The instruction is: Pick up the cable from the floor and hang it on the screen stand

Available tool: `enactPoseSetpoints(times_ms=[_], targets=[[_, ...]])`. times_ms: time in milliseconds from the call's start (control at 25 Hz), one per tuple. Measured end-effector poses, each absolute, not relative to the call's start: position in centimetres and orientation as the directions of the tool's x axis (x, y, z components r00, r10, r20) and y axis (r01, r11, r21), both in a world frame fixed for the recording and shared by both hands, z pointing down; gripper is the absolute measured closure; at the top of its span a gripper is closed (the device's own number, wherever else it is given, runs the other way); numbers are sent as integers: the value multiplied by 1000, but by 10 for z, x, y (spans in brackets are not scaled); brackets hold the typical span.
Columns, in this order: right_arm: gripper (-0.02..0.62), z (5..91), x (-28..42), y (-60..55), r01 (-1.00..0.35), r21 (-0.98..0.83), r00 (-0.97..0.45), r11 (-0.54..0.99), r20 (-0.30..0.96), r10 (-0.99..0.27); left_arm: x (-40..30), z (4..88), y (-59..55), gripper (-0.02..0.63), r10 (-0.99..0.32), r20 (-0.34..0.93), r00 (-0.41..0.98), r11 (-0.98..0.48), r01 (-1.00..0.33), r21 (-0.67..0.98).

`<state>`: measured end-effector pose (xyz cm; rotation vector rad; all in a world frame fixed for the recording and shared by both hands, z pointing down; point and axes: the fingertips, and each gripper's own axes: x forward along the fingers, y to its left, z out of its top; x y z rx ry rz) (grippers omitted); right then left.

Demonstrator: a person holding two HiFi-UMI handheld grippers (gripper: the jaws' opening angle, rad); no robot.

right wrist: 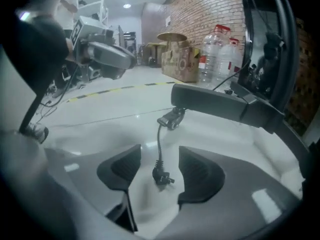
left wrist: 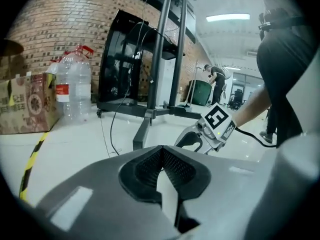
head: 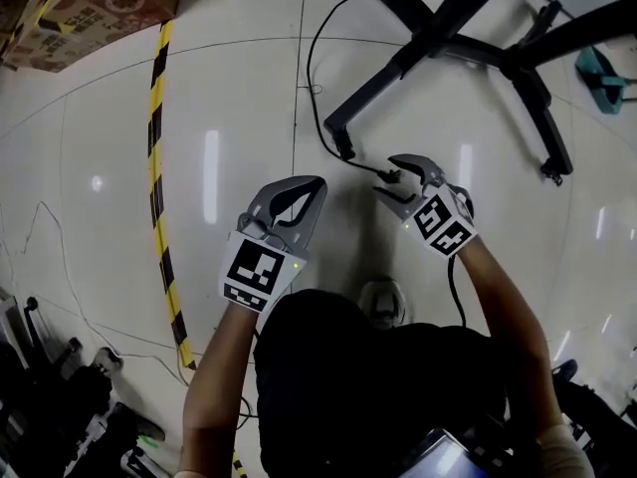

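my right gripper (right wrist: 160, 156) stands wide open around the plug of the thin black cable (right wrist: 161, 175), which lies on the glossy white floor (right wrist: 100, 115) by the black metal screen stand (right wrist: 220, 104). my left gripper (left wrist: 162, 151) is closed and empty. lifting and hanging remain.

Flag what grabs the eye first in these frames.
The right gripper hangs low over the white floor with its jaws apart, and the cable's black plug lies between them, not gripped. Beside it, the left gripper is shut and empty. Ahead spread the black legs of the screen stand, and a yellow-and-black tape stripe runs along the floor on the left.
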<state>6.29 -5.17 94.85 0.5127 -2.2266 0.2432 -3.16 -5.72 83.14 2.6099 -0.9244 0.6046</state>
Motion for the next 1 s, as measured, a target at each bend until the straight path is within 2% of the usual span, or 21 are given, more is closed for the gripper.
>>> enactPoseSetpoints(times_ms=[120,240,360,400,480,560,640,720,840,1000], targets=[[333,977,63,-45,-346,22,-518,938,829,-211,-30,853,-55,586,-499,515,696,-739,-653,167],[351,993,62,-39,-286,34,-478,958,861,-173,-26,860,-54,586,-482,515,709,-751,-637,174],[510,995,57,-34,-208,72,-429,976,889,-157,-23,863,-54,586,-480,502,719,-760,-626,171],[518,996,56,-32,-188,89,-406,978,900,-160,-23,865,-52,586,-478,502,721,-761,-625,175],[530,996,55,-28,-218,68,-397,974,905,-152,-23,868,-48,586,-474,505,722,-758,-626,184],[535,988,56,-30,-351,-37,-459,935,877,-138,-25,868,-48,586,-476,505,720,-758,-627,180],[537,971,59,-30,-495,-216,-567,841,814,-124,-28,863,-48,586,-482,498,721,-758,-628,176],[538,941,60,-26,-565,-447,-700,694,704,-116,-34,855,-48,586,-493,494,716,-748,-639,180],[538,883,56,-20,-507,-722,-850,471,508,-137,-47,839,-45,586,-515,507,692,-707,-676,205],[543,805,44,-4,-331,-891,-942,311,293,-161,-56,795,-26,586,-535,509,675,-647,-714,267]])
